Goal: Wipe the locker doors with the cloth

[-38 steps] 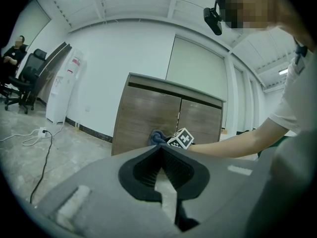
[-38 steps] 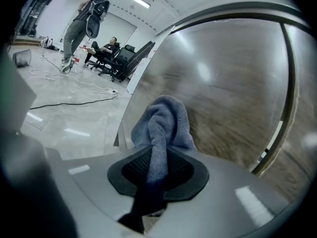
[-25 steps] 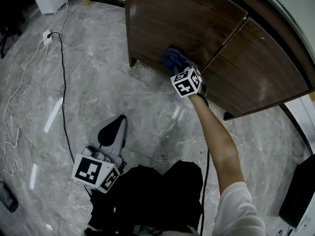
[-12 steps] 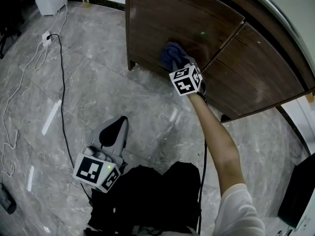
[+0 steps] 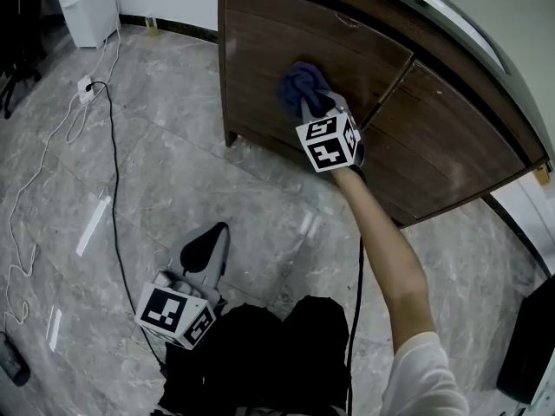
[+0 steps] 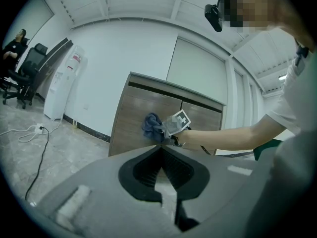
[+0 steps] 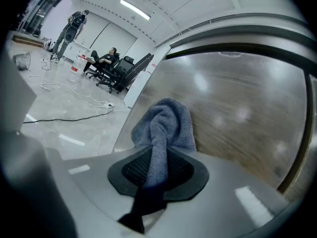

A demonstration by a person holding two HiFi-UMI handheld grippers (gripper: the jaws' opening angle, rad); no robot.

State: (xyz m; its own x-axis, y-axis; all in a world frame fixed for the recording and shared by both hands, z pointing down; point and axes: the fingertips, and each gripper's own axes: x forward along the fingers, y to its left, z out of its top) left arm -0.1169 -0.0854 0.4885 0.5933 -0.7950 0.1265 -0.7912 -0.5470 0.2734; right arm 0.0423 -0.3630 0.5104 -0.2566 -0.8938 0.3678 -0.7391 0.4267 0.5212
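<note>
Our right gripper (image 7: 157,165) has its jaws clamped on the blue cloth (image 7: 166,120), whose bunched end is pressed against the left locker door (image 5: 260,50) (the right door (image 5: 451,146) sits just beside it). Our left gripper (image 6: 161,157) hangs low over the floor (image 5: 173,172), jaws together on nothing. We judge that rubbing could drag the cloth out of the grip, or that pressing too steeply could scrape the hard tips on the wood.
</note>
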